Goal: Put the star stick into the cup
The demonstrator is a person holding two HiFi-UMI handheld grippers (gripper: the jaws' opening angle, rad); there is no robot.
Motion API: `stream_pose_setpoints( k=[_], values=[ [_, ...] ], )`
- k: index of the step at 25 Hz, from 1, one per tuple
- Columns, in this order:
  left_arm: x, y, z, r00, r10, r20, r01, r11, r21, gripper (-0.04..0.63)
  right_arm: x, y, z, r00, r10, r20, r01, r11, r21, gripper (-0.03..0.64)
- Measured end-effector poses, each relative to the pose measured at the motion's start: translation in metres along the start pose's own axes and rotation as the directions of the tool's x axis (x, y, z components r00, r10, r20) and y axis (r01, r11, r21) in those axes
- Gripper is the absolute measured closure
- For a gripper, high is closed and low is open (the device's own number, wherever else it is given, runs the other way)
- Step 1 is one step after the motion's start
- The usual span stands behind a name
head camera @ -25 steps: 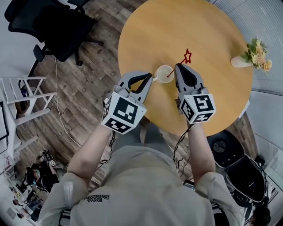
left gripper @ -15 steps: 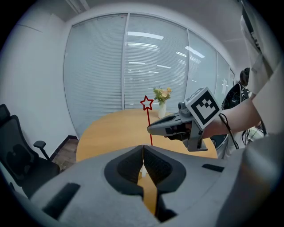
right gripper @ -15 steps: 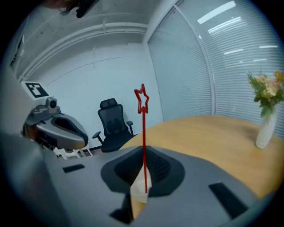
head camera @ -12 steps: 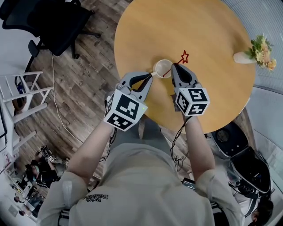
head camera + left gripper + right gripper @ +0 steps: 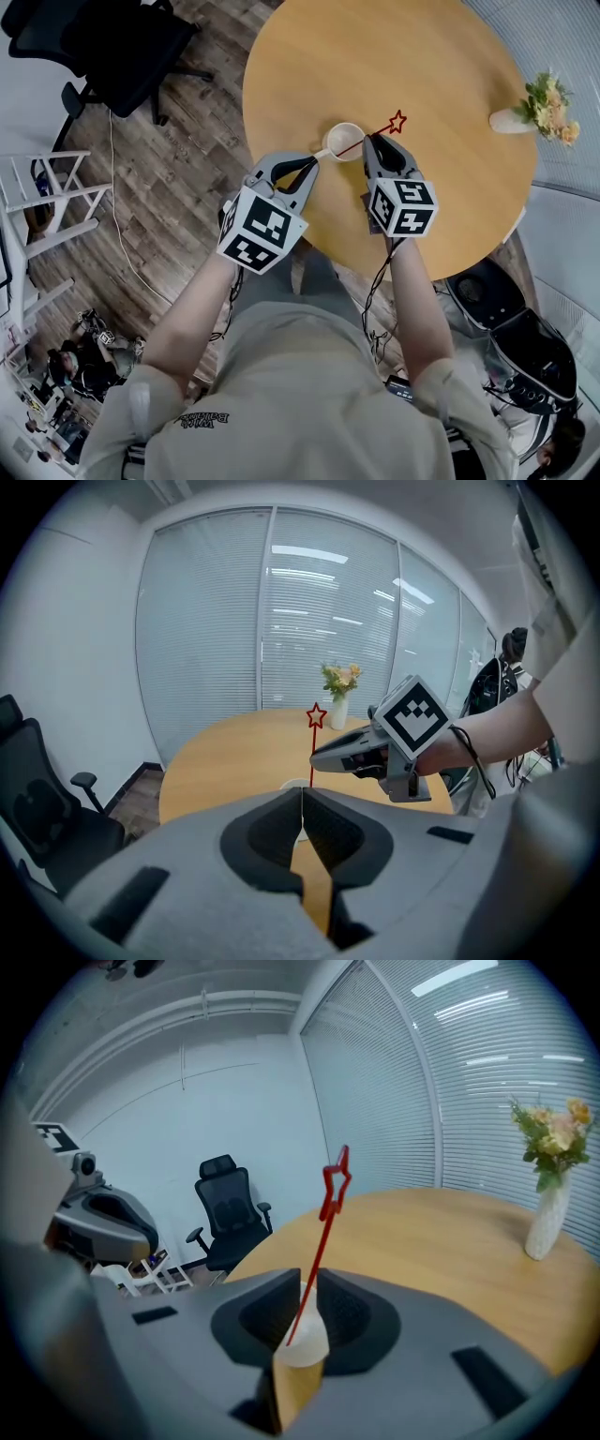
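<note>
A white cup (image 5: 343, 141) stands on the round wooden table (image 5: 431, 56), near its front edge. My right gripper (image 5: 373, 141) is shut on the thin red star stick (image 5: 367, 138), just right of the cup. The stick slants, with its lower end over the cup's mouth and the star (image 5: 397, 122) up and to the right. In the right gripper view the stick (image 5: 323, 1227) rises from between the jaws of the right gripper (image 5: 305, 1288), in front of the cup (image 5: 307, 1340). My left gripper (image 5: 312, 161) is shut at the cup's left side, seemingly on its handle. The left gripper view shows the left gripper (image 5: 302, 803) and the star (image 5: 316, 715).
A white vase of flowers (image 5: 534, 108) stands at the table's far right edge. A black office chair (image 5: 122, 47) and a white step stool (image 5: 47, 206) stand on the wooden floor to the left. The person's body is close behind the table's front edge.
The right gripper has sunk a little with the stick. The stick now lies flatter in the head view, with its lower end further across the cup's mouth. The left gripper stays at the cup.
</note>
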State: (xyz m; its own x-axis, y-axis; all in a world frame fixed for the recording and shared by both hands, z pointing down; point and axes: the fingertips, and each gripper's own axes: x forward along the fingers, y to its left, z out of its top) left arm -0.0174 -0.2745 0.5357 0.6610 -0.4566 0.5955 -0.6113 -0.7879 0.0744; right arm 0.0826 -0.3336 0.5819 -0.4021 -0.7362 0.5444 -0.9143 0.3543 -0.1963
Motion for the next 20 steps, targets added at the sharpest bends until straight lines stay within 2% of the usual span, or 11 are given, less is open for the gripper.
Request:
stream_pose_setpoints(
  k=[6, 12, 20],
  values=[
    [-0.014, 0.001, 0.021, 0.999, 0.017, 0.039, -0.018, 1.0, 0.024, 0.572, -0.016, 0.001, 0.017, 1.0, -0.017, 0.015, 0.017, 1.0, -0.014, 0.567],
    [-0.031, 0.002, 0.04, 0.996, 0.045, 0.082, -0.049, 0.998, 0.043, 0.572, -0.033, 0.008, 0.027, 1.0, -0.007, 0.011, 0.008, 0.997, -0.077, 0.449],
    [-0.039, -0.007, 0.049, 0.994, 0.053, 0.097, -0.058, 0.997, 0.054, 0.572, -0.041, 0.01, 0.017, 0.998, -0.04, -0.058, 0.029, 0.982, -0.187, 0.366]
  ],
)
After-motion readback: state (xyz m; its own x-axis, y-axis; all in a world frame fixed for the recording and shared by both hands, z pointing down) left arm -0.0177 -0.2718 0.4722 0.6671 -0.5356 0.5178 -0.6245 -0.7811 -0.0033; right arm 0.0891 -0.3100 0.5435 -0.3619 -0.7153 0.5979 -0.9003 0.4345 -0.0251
